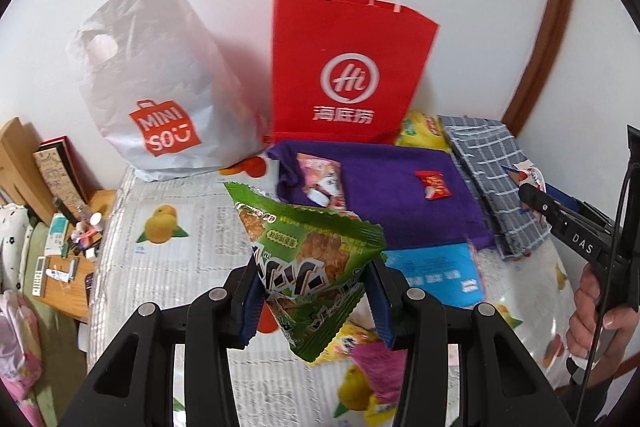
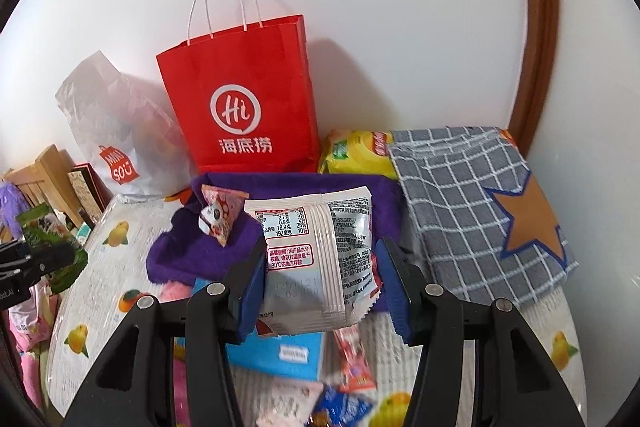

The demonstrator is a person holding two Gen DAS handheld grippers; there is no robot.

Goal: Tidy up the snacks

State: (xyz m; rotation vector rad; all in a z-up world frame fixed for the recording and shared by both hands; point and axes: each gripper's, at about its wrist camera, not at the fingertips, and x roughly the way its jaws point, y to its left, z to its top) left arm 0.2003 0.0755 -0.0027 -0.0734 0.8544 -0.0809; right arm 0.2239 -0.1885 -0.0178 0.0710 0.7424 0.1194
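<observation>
My left gripper (image 1: 312, 291) is shut on a green snack packet (image 1: 308, 259) and holds it above the table. It also shows at the left edge of the right wrist view (image 2: 52, 247). My right gripper (image 2: 320, 283) is shut on a white snack packet (image 2: 320, 259) with its printed back facing me, held above a purple cloth (image 2: 192, 251). On the purple cloth (image 1: 400, 211) lie a pink packet (image 1: 322, 183) and a small red packet (image 1: 434, 185). The right gripper (image 1: 560, 215) shows at the right of the left wrist view.
A red paper bag (image 1: 344, 67) and a white MINISO plastic bag (image 1: 160, 95) stand against the wall. A yellow chip bag (image 2: 356, 151), a grey checked cloth (image 2: 472, 203), a blue box (image 2: 280, 351) and several loose packets (image 2: 352, 367) lie on the fruit-print table cover (image 1: 172, 247).
</observation>
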